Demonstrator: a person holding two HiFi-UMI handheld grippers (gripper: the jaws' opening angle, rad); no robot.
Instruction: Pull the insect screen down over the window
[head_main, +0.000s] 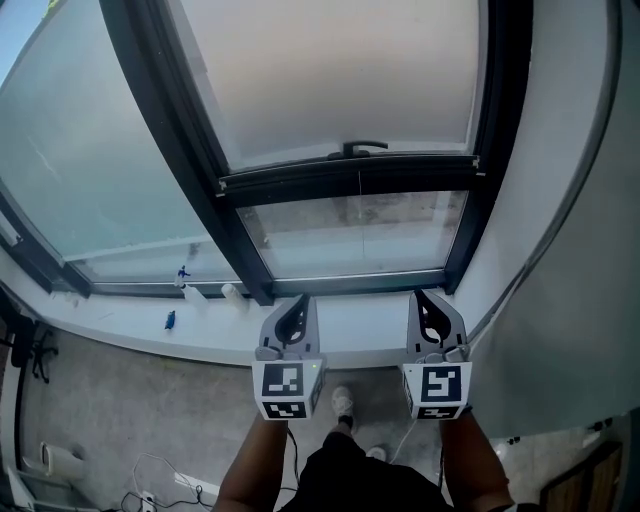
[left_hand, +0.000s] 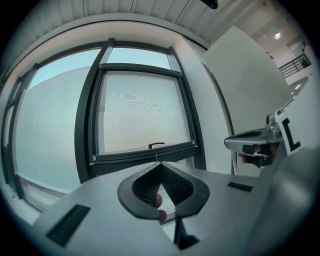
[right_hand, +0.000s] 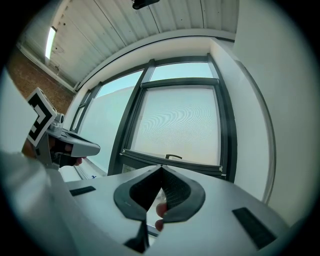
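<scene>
- Below the window, I have both grippers level over the white sill (head_main: 150, 335), well apart from the glass.
- Left gripper (head_main: 298, 302): its ribbed black pads are pressed tip to tip, with nothing between them.
- Right gripper (head_main: 426, 298): its jaws are also fully together and empty. Each grey shell curves to a blunt point.
- Screen (head_main: 340, 70): a fine, pale mesh that shows rippled moiré rings in both gripper views. It fills the upper part of the right-hand pane inside the dark metal frame (head_main: 170, 130).
- Bar (head_main: 300, 181): the screen's straight dark bottom rail carries a small flat black handle (head_main: 362, 148) on top. It sits part-way down, above the frame's lower edge.
- Under the bar, a strip of clear glass (head_main: 350, 235) lies uncovered.
- A smooth white wall (head_main: 560, 200) is on my right.
- A small blue object (head_main: 170, 320) lies on the sill to the left.
</scene>
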